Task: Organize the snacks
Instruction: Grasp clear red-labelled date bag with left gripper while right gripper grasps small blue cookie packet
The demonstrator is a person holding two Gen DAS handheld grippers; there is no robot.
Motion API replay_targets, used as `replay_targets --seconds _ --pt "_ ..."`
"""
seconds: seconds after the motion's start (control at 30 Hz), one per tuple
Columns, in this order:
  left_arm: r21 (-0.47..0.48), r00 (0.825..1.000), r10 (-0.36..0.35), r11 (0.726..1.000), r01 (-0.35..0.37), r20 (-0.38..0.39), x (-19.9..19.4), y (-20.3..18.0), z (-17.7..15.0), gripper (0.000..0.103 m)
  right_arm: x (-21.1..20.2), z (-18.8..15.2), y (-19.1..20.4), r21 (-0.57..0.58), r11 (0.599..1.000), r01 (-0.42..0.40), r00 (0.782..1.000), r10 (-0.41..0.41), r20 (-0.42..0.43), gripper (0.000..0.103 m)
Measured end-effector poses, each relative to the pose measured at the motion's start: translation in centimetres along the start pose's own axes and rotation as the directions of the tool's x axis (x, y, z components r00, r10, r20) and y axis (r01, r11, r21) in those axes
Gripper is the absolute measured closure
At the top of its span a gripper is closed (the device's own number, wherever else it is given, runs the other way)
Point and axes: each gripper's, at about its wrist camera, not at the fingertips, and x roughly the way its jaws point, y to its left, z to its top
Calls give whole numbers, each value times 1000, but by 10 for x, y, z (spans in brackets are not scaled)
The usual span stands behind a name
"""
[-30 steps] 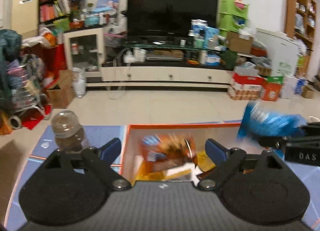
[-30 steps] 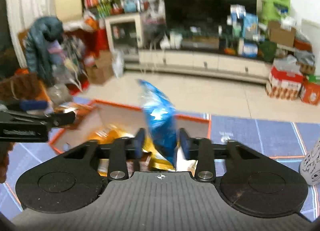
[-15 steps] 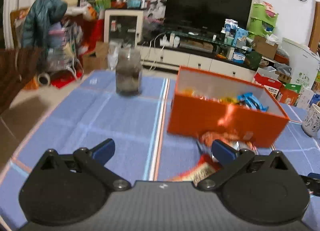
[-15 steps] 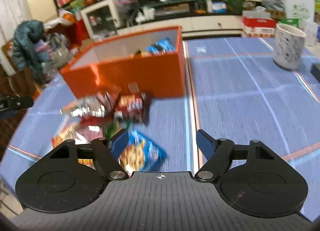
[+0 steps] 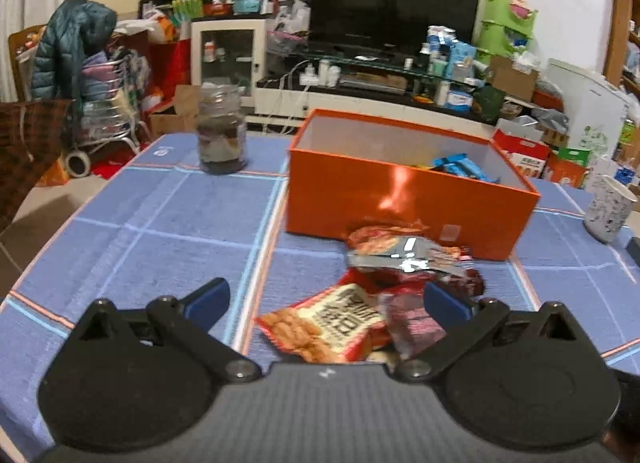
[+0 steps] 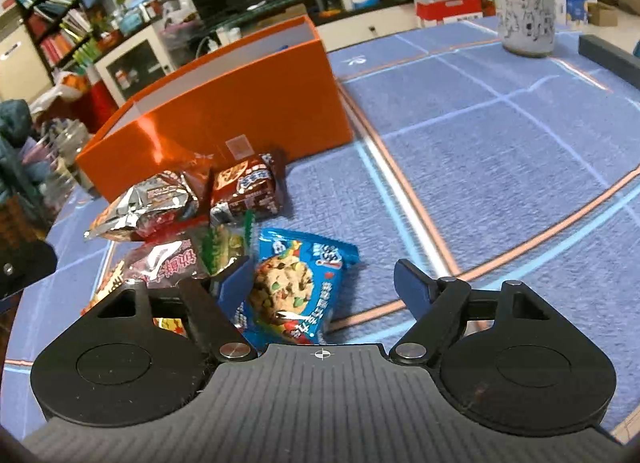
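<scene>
- The blue checked tablecloth (image 5: 168, 223) covered the table and carried everything else.
- The orange box (image 5: 400, 195) stood open near the middle, with a few blue packets (image 5: 460, 167) visible inside; loose snacks lay in a heap just in front of its near wall.
- A glass jar (image 5: 221, 135) stood to the box's left, a speckled cup (image 6: 524, 15) well off to its right.
- In the heap, a silver-and-red bag (image 6: 148, 207) and a brown chocolate pack (image 6: 246, 191) lay closest to the box, an orange peanut bag (image 5: 336, 323) and a blue cookie packet (image 6: 296, 287) nearer the tools.
- The left gripper (image 5: 324, 301) hovered low over the heap, level, jaws spread wide, holding nothing; the peanut bag sat between its fingers.
- The right gripper (image 6: 324, 283) was likewise wide open and empty, tilted down, with the cookie packet just inside its left finger (image 6: 236, 279).
- Risk, as I judged it: the packets overlapped, so a closing jaw could pinch two at once or only a loose foil edge, which might slip on the lift.
- The two tools worked close together over one heap and could collide.
</scene>
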Motion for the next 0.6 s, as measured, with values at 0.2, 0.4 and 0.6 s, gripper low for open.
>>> replay_targets --seconds 0.2,0.4,0.6 --pt "-23 1000 24 999 -25 -19 6 5 0 1 8 -10 21 -114 993 27 1000 -28 -9 34" --pt "11 999 -19 1000 19 -38 9 -17 -5 1 -1 -6 4 -348 932 102 993 -118 -26 51" --pt "87 998 -26 996 31 -51 18 -52 -12 1 -7 9 -36 -402 910 101 990 -131 -48 50"
